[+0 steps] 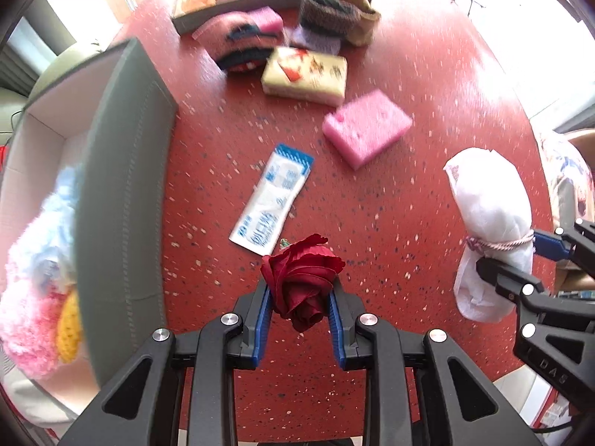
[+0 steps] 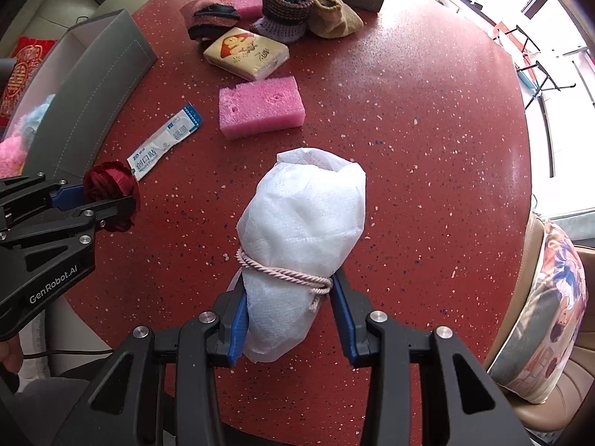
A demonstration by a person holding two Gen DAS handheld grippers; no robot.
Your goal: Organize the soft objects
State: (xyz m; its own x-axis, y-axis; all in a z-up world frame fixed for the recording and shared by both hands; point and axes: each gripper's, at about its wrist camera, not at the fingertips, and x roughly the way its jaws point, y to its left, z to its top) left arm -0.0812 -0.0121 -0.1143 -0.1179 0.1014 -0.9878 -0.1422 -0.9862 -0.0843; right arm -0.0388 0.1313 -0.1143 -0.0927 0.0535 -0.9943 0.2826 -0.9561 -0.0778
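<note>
A round red speckled table (image 2: 409, 148) fills both views. The left gripper (image 1: 300, 297) pinches a dark red fabric rose (image 1: 303, 278) at 6 o'clock; its stem is hidden. The right gripper (image 2: 288, 312) clamps a white wrapped bundle (image 2: 301, 223) at its cord-tied waist. Further out lie a plaster sachet (image 1: 271, 200), a pink sponge (image 2: 260, 107) and a tissue pack (image 2: 245, 54). At 9 o'clock a grey box (image 1: 122, 193) holds blurred fluffy items; at 12, knitted pieces are cut off.

A red speckled table (image 2: 427, 119) spreads ahead of the fingers, with a floral cushion (image 2: 546, 308) on a tan chair (image 2: 550, 412) off to their right.
</note>
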